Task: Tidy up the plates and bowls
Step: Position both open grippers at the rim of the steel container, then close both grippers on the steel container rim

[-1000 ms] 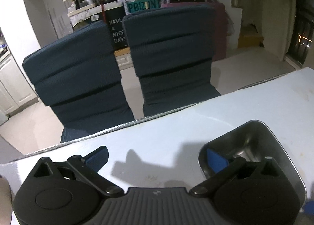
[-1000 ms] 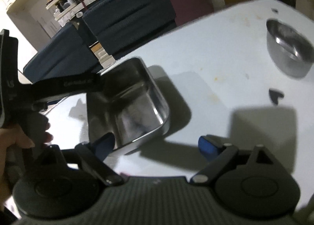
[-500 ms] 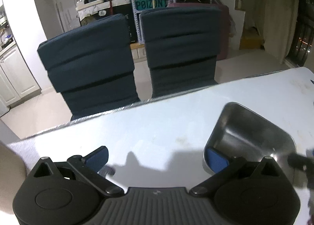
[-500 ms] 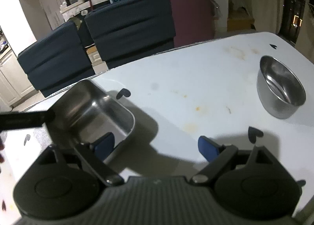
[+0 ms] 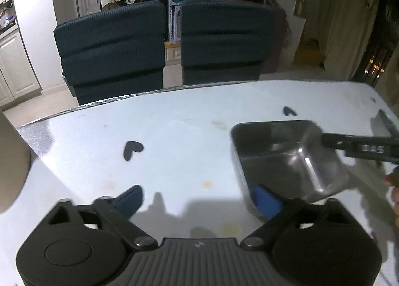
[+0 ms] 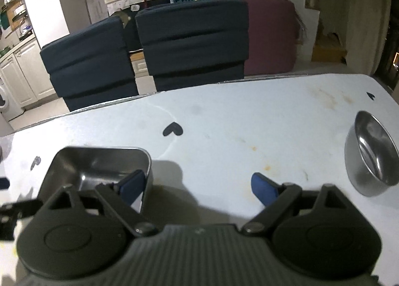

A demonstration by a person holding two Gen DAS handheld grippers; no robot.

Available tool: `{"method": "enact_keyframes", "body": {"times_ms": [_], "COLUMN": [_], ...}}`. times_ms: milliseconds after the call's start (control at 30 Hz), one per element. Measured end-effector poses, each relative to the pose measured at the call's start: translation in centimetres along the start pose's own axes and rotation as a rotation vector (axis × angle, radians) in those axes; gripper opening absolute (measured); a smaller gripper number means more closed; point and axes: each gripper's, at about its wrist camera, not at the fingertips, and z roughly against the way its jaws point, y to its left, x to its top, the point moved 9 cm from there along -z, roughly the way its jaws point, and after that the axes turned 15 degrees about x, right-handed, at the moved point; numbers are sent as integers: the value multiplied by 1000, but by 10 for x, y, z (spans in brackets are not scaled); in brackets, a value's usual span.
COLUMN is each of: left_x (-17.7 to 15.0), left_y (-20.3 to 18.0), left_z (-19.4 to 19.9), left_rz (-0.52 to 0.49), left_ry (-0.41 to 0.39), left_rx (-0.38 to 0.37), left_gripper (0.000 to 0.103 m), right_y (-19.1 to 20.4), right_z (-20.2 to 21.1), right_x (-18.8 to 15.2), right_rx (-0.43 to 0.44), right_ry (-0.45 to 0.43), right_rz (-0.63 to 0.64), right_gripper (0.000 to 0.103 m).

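Straddling the steel tray [image 5: 286, 161] rim, apparently untouched, both claws gape.

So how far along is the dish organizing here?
Nothing looks grouped yet. The rectangular steel tray and round steel bowl sit apart on the white table. Left gripper and right gripper each straddle a tray wall, jaws open. Gripping and stacking remain.

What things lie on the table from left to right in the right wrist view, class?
Square steel tray → black heart sticker → round steel bowl.
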Motion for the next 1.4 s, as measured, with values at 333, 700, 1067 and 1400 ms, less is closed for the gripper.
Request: {"method": "enact_keyframes", "body": {"times_ms": [333, 700, 1067, 1400], "left_x": [14, 10, -2, -29], "left_y": [-10, -15, -27, -51], "left_z": [-2, -9, 52, 146], "left_rz": [106, 193, 192, 213], "left_ry": [9, 77, 52, 2], "left_rx": [-87, -171, -186, -201], "left_gripper": [48, 8, 3, 4], "right_y": [15, 24, 26, 21], "right_z": [-3, 10, 48, 131], "right_x": [-17, -17, -22, -29], "right_rx": [188, 248, 256, 306], "right_ry": [46, 30, 43, -2], "right_rz": [-102, -113, -86, -47], "right_gripper": [35, 8, 7, 6]}}
